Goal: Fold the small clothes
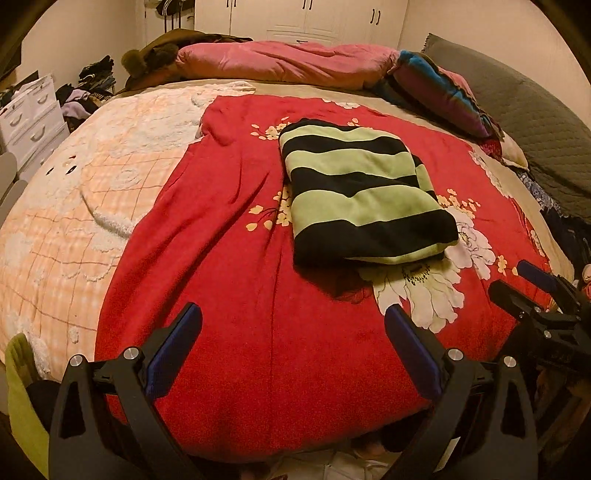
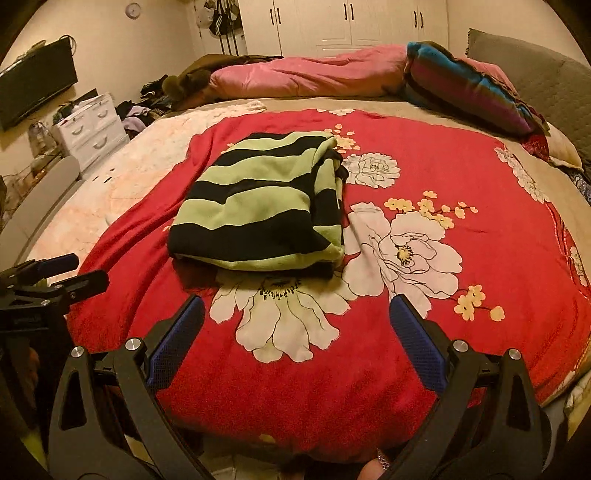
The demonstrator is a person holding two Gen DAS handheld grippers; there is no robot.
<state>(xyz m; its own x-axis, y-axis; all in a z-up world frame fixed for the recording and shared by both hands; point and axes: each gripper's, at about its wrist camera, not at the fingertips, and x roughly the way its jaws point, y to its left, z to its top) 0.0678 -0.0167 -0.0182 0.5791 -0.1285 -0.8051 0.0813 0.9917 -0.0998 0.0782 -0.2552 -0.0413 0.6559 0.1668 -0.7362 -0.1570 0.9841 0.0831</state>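
Left tongs point(image 1: 293, 321) spread wide, empty, hovering over the near edge of the red floral blanket point(image 1: 229, 332). Right tongs point(image 2: 297, 314) likewise spread, holding nothing. Striped garment point(image 2: 258, 206) lies ahead on the bed, apart from both, folded into a compact rectangle, so probably done and released.

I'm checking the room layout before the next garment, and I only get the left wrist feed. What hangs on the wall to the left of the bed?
Observer: A dark flat screen is mounted there, above the white drawers.
Operator: Anything else on that wall?
Observer: A small round clock, high up.
Operator: What is printed right of the striped garment?
Observer: In the right wrist view, the striped garment has a full white flower beside it on the red blanket.
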